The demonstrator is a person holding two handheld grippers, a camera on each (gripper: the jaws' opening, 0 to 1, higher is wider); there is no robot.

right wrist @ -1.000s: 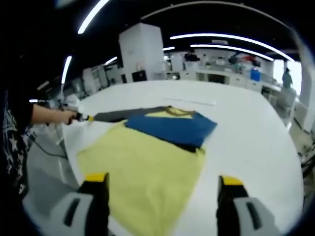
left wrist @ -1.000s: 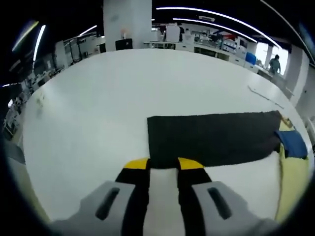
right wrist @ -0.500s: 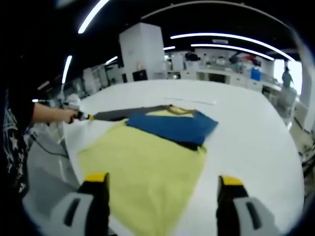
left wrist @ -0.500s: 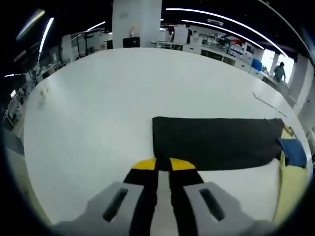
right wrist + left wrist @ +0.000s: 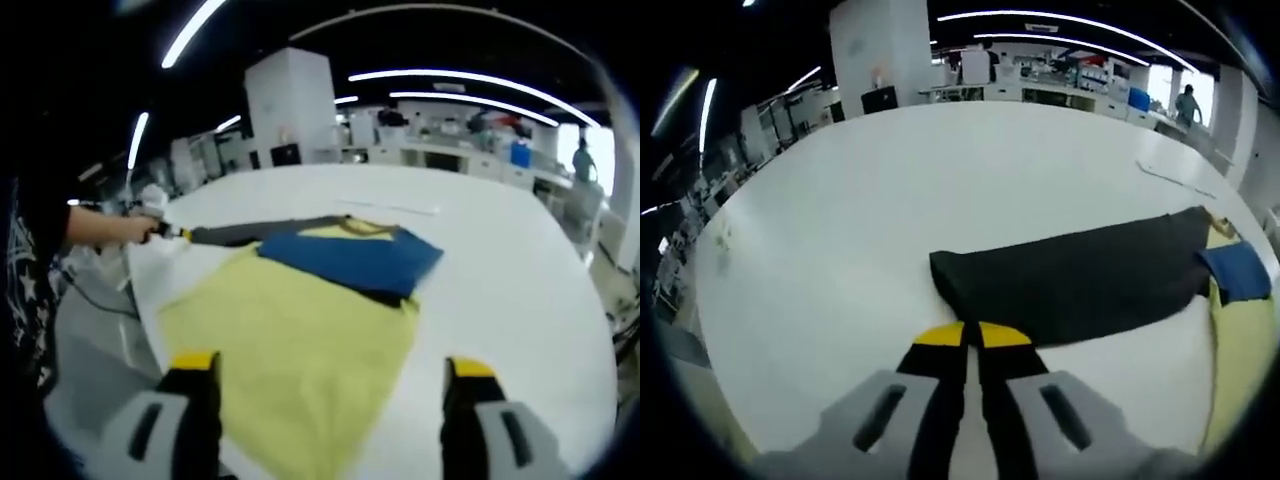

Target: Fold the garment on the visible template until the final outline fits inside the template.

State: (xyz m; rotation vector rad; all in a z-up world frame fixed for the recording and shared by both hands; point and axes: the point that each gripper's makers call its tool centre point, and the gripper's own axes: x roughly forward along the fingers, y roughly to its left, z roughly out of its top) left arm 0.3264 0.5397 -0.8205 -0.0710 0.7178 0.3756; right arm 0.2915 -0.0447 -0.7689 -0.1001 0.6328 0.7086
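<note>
Lying on table: a garment spreads over a large white table (image 5: 840, 200), its parts being a yellow body, a dark sleeve and a blue sleeve.
Left gripper (image 5: 972, 335): low centre of the left gripper view; its 2 yellow-tipped jaws are pressed together at the near edge of the dark sleeve (image 5: 1080, 280); whether cloth is pinched between them cannot be told.
Dark sleeve: stretches from frame centre toward the right edge of the left gripper view, its near left corner raised a little off the table.
Blue sleeve (image 5: 1238, 270): at the far right of the left gripper view, touching the dark sleeve's end; in the right gripper view it lies folded across the upper part of the yellow body (image 5: 290, 340).
Right gripper (image 5: 335, 365): bottom of the right gripper view, 2 jaws wide apart, above the yellow body's near part, gripping nothing.
Person's hand (image 5: 110, 228): left-centre of the right gripper view, at the dark sleeve's far end.
Background: white pillar (image 5: 290, 105) at upper centre.
</note>
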